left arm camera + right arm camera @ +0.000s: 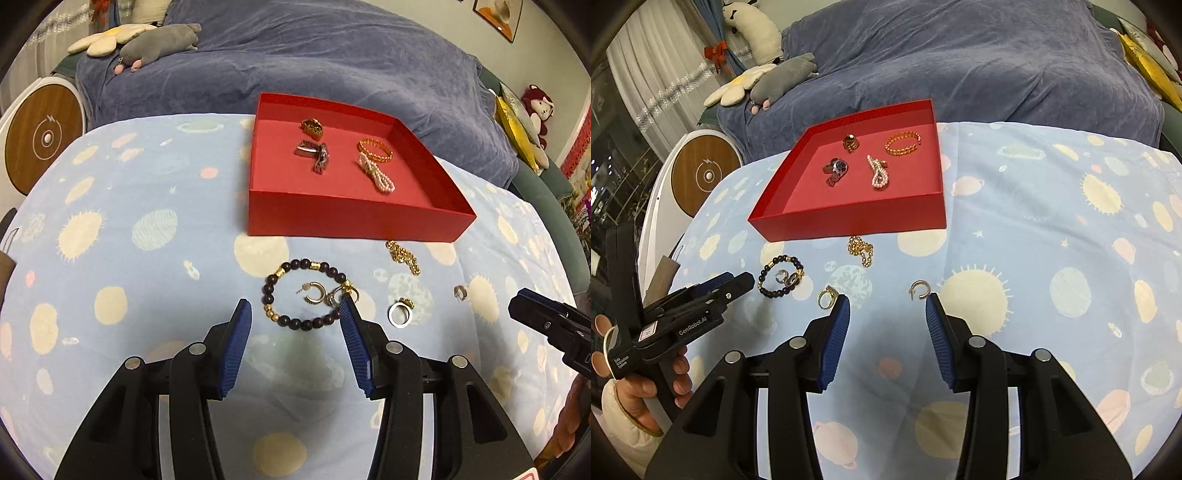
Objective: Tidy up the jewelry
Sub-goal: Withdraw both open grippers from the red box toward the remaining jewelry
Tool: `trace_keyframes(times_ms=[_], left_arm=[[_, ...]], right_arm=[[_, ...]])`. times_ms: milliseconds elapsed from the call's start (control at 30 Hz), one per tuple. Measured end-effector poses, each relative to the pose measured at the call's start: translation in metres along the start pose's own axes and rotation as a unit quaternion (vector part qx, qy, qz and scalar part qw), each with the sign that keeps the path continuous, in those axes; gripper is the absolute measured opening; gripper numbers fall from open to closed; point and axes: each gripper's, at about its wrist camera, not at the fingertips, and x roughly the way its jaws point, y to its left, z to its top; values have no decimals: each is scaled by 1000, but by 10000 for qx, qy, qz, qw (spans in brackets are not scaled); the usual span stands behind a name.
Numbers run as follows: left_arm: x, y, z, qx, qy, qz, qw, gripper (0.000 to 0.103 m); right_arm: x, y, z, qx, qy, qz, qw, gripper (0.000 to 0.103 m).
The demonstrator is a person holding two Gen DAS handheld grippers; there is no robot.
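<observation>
**On the Starry Cloth, Jewelry Waits by a Red Box**

Down low over the table, the left gripper [295, 308] hangs with its two blue pads spread wide apart and nothing between them. Its side shows in the right wrist view, where white letters read "GenRobot.AI", and a smaller label reads "Data Acquisition System". A hand [646, 384] holds its handle.

The right gripper [888, 303] is spread wide too, and it holds nothing.

Just past the left gripper's pads lies one dark bead bracelet [304, 293] with gold beads in it. Inside its circle sit one gold hoop earring [314, 292] and some small rings [338, 295] bunched together; I cannot count those. Near it, to the right, lies one silver ring [399, 314]. Farther right lies one more hoop earring [919, 290], just in front of the right gripper. One gold chain [402, 256] lies close to the front wall of the box.

The red box [354, 216] sits open on the blue cloth [147, 258] with suns and planets on it. Four things lie inside: one gold band [312, 128], one watch [314, 155], one orange bead bracelet [375, 149] and one string of pearls [376, 173].

Behind the table is a blue blanket [314, 55] with one gray plush toy [159, 42] on it.
</observation>
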Motion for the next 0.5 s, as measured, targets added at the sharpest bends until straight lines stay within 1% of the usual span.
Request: trace_keyframes(times_ms=[67, 200, 267, 400, 500], left_arm=[[2, 0, -4, 66, -19, 49, 10000, 48], [6, -2, -7, 91, 31, -36, 9999, 48], [7, -4, -7, 143, 21, -27, 9999, 52], [6, -7, -8, 254, -9, -5, 9997, 55], [9, -4, -7, 230, 46, 9, 9997, 56]], right_arm=[[6, 7, -4, -142, 57, -4, 9999, 41], [19, 17, -10, -314, 221, 80, 9992, 41], [26, 22, -10, -380, 274, 98, 9989, 41], [34, 34, -10, -533, 308, 118, 9980, 41], [37, 34, -9, -524, 294, 46, 9982, 41]])
